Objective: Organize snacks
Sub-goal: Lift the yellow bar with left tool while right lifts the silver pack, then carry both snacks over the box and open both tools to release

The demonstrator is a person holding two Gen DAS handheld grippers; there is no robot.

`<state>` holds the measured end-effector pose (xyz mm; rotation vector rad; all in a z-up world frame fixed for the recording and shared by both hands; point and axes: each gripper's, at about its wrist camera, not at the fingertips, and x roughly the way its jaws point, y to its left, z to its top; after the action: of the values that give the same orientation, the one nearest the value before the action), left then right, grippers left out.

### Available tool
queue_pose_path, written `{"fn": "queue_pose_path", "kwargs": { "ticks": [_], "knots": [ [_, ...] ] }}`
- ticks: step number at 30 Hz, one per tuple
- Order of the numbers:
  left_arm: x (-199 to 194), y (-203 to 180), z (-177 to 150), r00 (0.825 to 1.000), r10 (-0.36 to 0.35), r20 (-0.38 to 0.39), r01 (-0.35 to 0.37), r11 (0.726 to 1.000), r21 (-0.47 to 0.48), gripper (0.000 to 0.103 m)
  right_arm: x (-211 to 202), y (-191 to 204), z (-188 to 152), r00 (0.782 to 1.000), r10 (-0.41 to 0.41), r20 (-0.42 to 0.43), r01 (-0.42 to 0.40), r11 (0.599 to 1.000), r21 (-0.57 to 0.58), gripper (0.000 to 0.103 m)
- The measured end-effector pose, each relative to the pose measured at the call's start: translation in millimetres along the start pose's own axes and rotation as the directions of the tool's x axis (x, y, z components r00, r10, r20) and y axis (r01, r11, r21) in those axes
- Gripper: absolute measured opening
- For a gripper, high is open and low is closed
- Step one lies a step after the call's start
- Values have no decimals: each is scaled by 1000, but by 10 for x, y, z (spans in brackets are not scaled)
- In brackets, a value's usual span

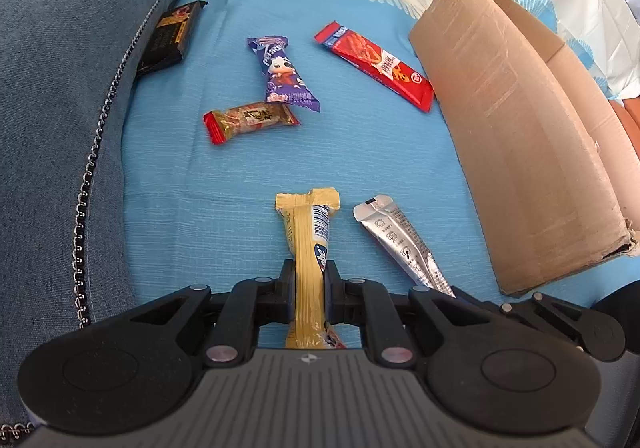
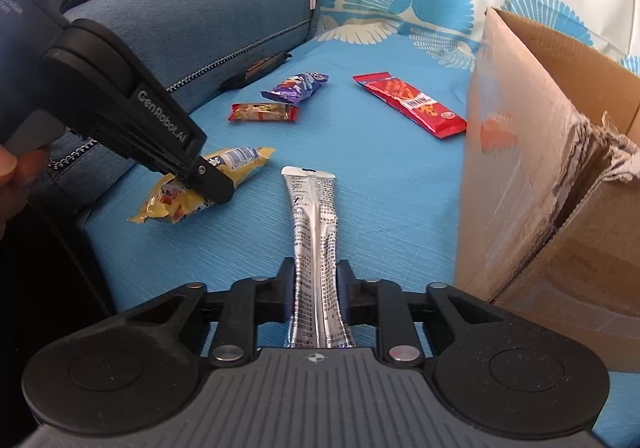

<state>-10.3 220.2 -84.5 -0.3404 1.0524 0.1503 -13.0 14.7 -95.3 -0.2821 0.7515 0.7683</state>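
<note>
- The left tongs (image 1: 308, 288) are closed on a yellow foil snack bar (image 1: 307, 248), pads pressing its sides; the bar's far end lies on the light blue textured cloth (image 1: 180, 175).
- Just right of it lies a silver foil stick sachet (image 1: 400, 240), its near end hidden behind the right tongs (image 1: 560, 324) at the lower right edge.
- Farther off lie a gold candy with red twisted ends (image 1: 250, 120) and a purple wrapped snack with a cartoon figure (image 1: 282, 73), touching.
- A long red snack packet (image 1: 376, 65) lies far right, near a brown cardboard box (image 1: 520, 151).
- A black and gold bar (image 1: 170, 37) rests far left against the blue denim cushion (image 1: 60, 67).
</note>
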Motion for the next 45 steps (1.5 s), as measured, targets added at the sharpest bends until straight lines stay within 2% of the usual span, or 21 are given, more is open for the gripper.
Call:
{"fn": "queue_pose_path", "kwargs": {
  "ticks": [3, 15, 20, 24, 29, 34, 39, 42, 45],
  "knots": [
    [-32, 5, -7, 1000, -1, 17, 1, 1000, -3, 13, -52, -3, 18, 1000, -4, 29, 4, 1000, 2, 13],
    [-121, 34, -23, 997, -13, 77, 15, 999, -28, 13, -195, 4, 63, 994, -16, 106, 17, 1000, -11, 11],
    [-225, 58, -19, 990, -15, 140, 22, 999, -49, 13, -291, -5, 111, 989, -17, 144, 16, 1000, 3, 11],
    [-394, 90, -47, 970, -7, 243, 26, 997, -75, 13, -499, -9, 217, 978, -4, 210, 3, 1000, 6, 11],
    [-553, 146, -93, 942, -11, 337, 48, 993, -104, 13, -841, -82, 489, 950, 25, 312, -29, 1000, 8, 11],
    [-638, 148, -109, 919, -3, 394, 49, 993, -106, 13, -1084, -342, 888, 918, 32, 396, -40, 999, 12, 11],
    [-696, 99, -135, 904, 16, 427, 23, 996, -85, 13, -1131, -732, 1250, 889, 26, 457, -41, 999, 24, 11],
    [-707, 62, -131, 899, 27, 438, 3, 998, -68, 13, -1090, -946, 1240, 877, 1, 480, -32, 998, 57, 11],
    [-723, -24, -149, 888, 57, 456, -44, 998, -40, 13, -999, -1133, 1098, 883, -46, 468, -8, 994, 113, 11]
  ]
}}
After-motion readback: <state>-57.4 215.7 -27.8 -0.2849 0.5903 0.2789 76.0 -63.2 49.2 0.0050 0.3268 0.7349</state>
